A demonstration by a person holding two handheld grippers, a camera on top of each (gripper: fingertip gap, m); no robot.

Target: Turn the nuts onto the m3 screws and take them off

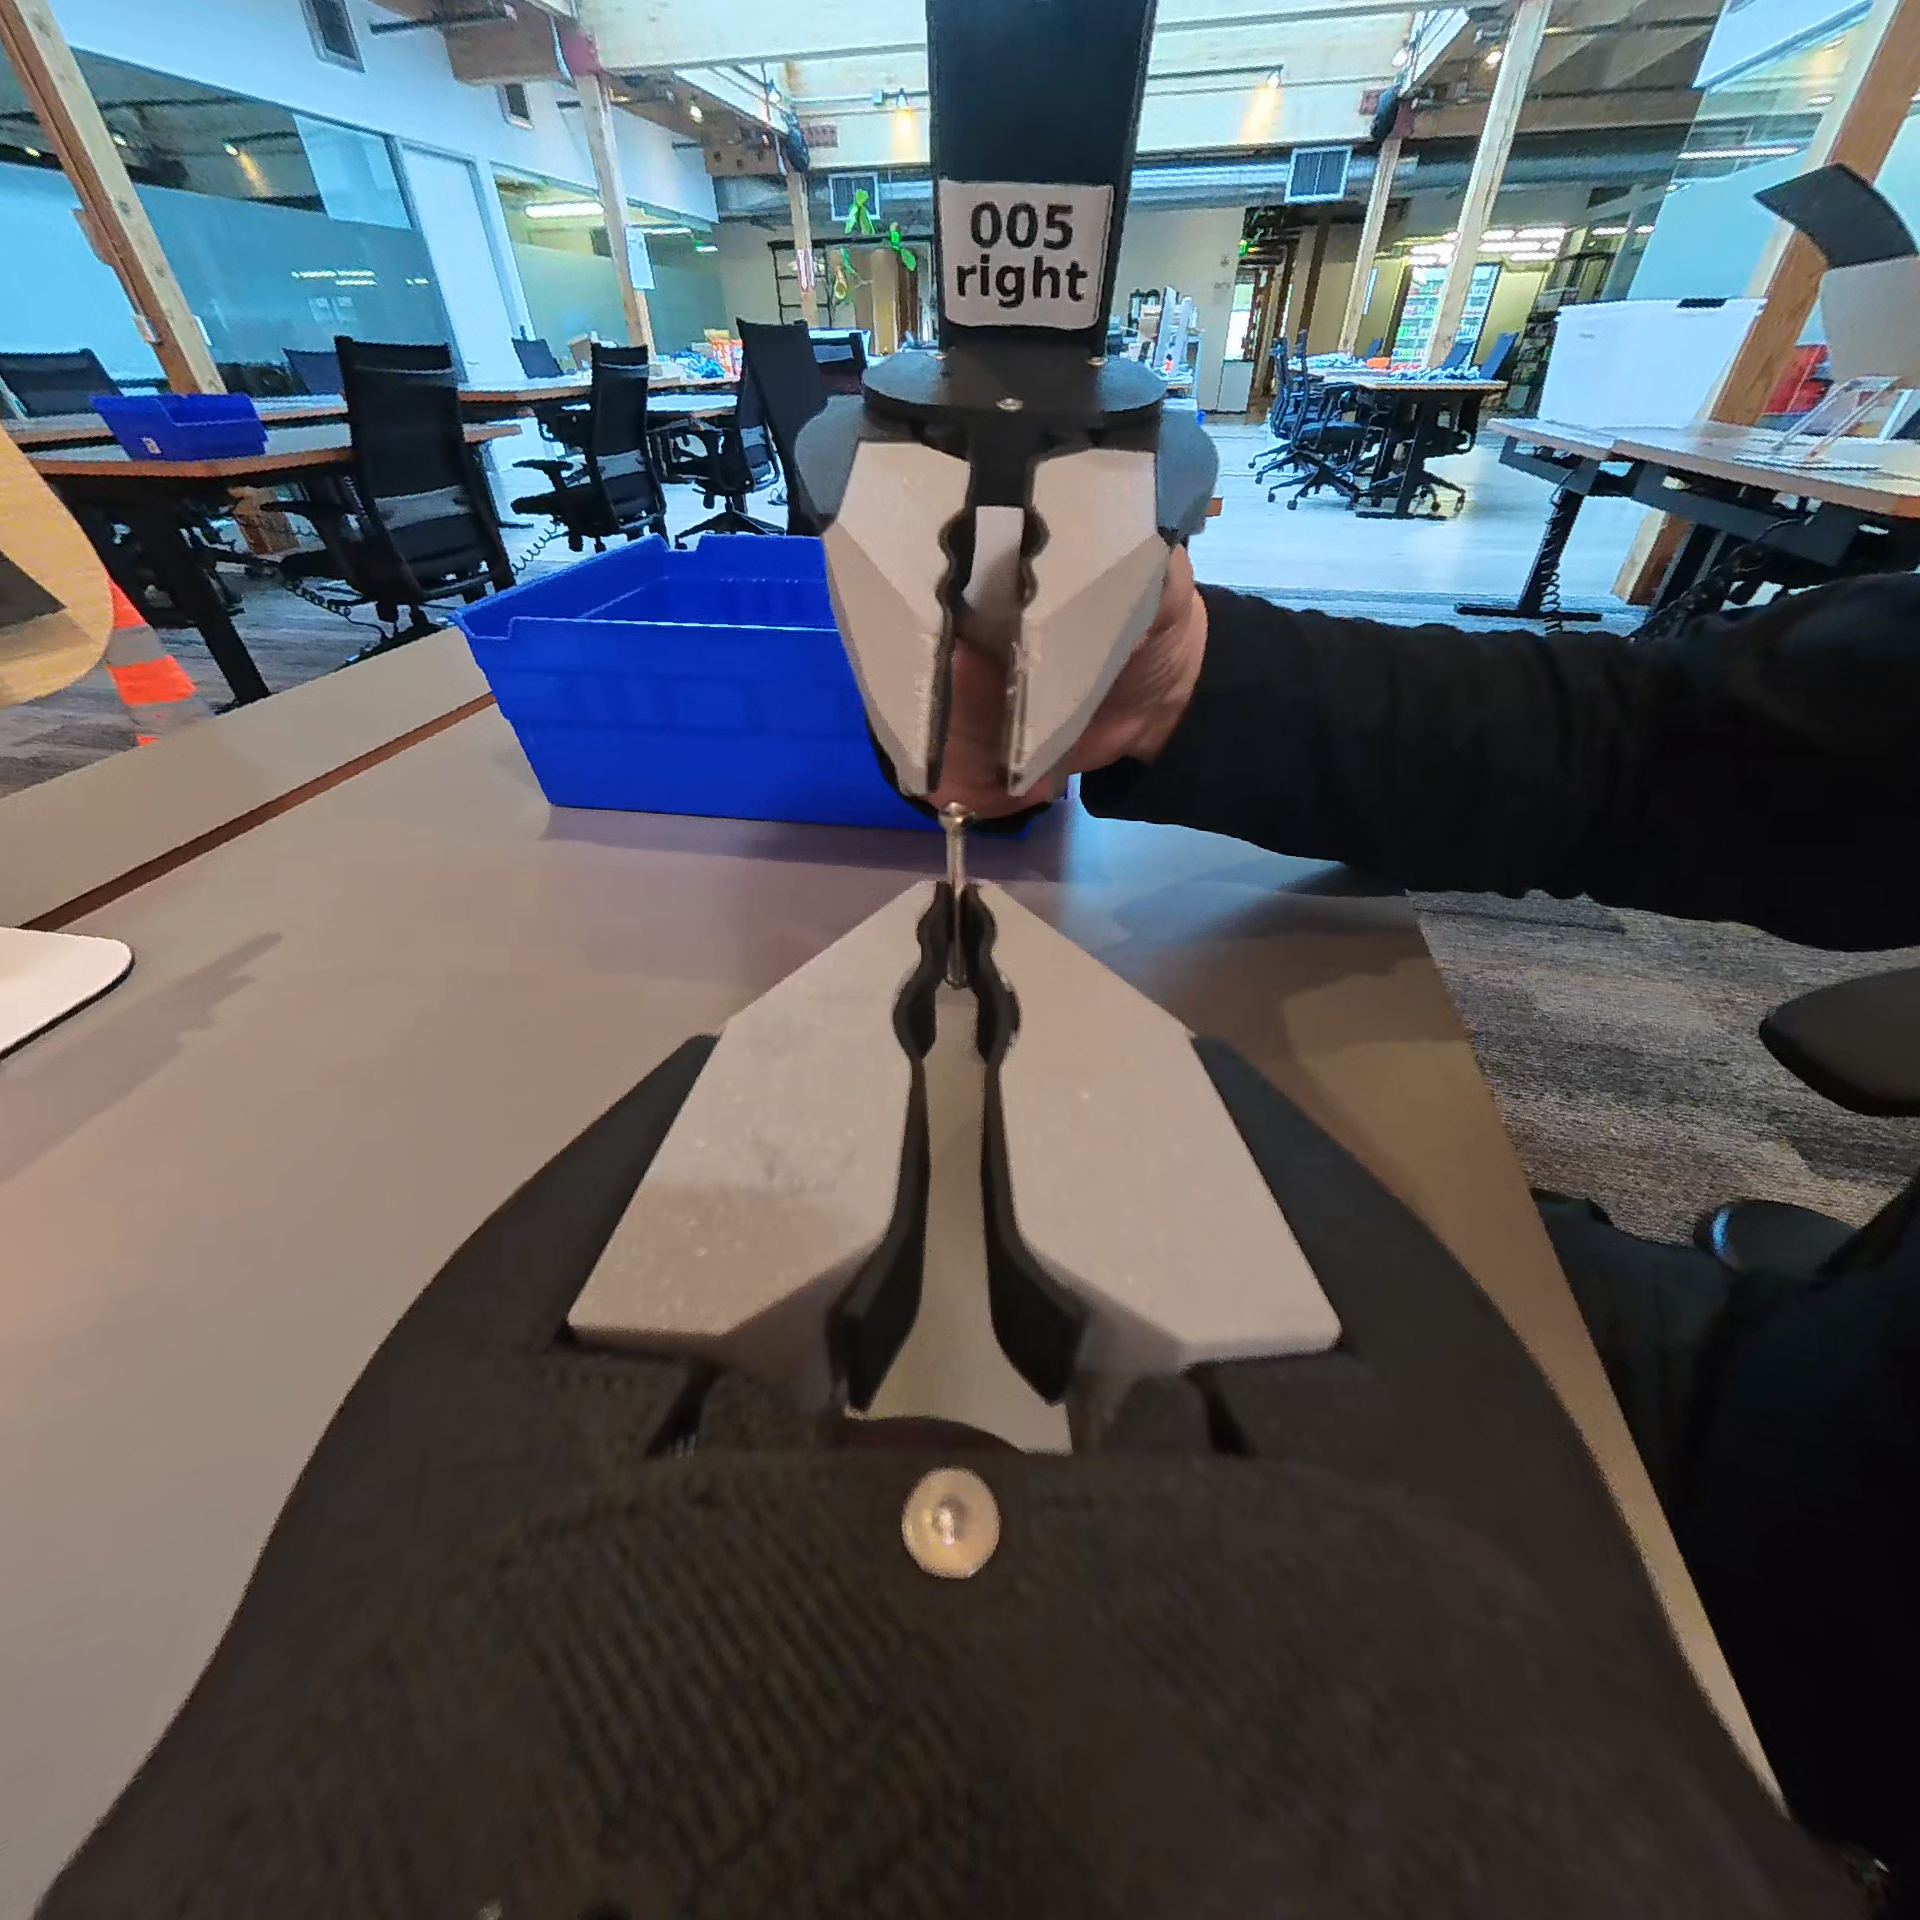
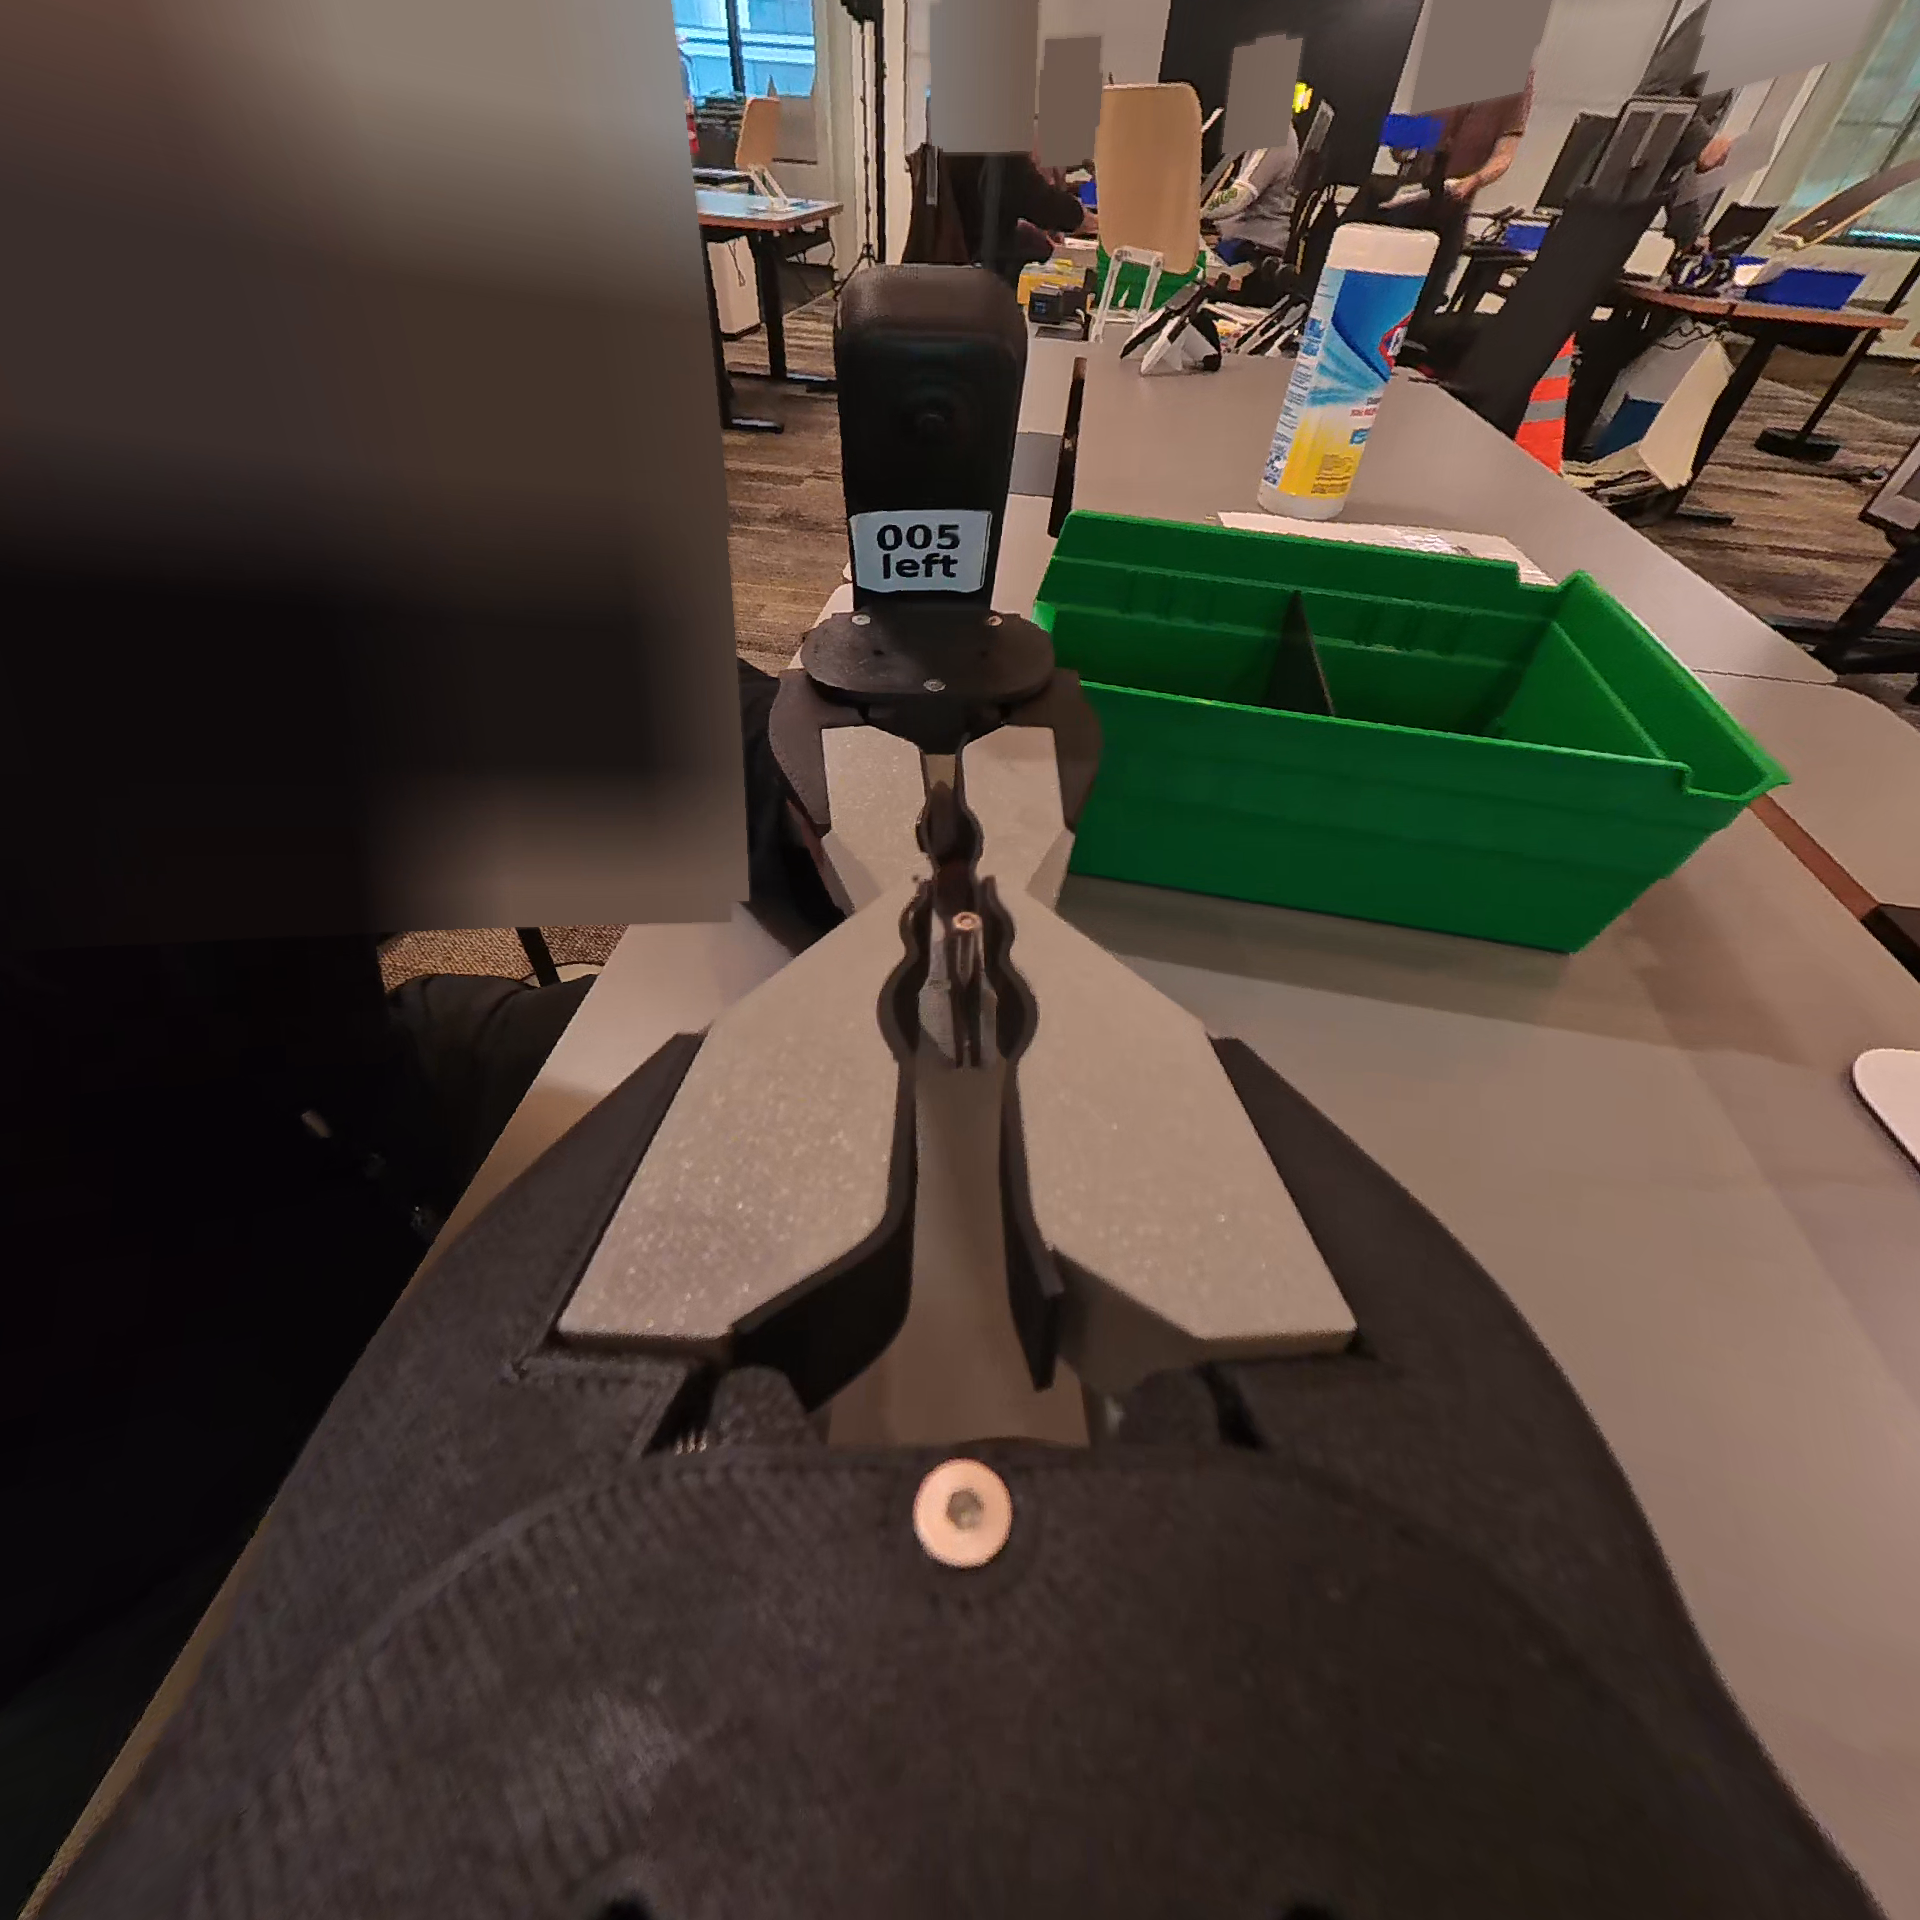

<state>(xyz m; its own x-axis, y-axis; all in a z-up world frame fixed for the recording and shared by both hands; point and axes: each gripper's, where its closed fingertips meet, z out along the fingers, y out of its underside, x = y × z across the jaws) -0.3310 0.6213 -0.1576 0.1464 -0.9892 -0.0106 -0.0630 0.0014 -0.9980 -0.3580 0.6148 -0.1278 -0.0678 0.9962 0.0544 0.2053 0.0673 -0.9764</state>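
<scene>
Screw (image 1: 954, 914) sits pinched in the left hand-held gripper (image 1: 954, 935), tips closed on its shank, head poking out over the grey worktop (image 1: 416, 1039). Right hand-held gripper (image 2: 961, 935) faces it, nearly closed with something small and metal between its tips, can't tell what. Blue bin (image 1: 665, 707) and green bin (image 2: 1403, 790) sit behind.

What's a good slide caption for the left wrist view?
Left gripper shut on a thin silver screw, facing the right gripper, before a blue plastic bin.
</scene>
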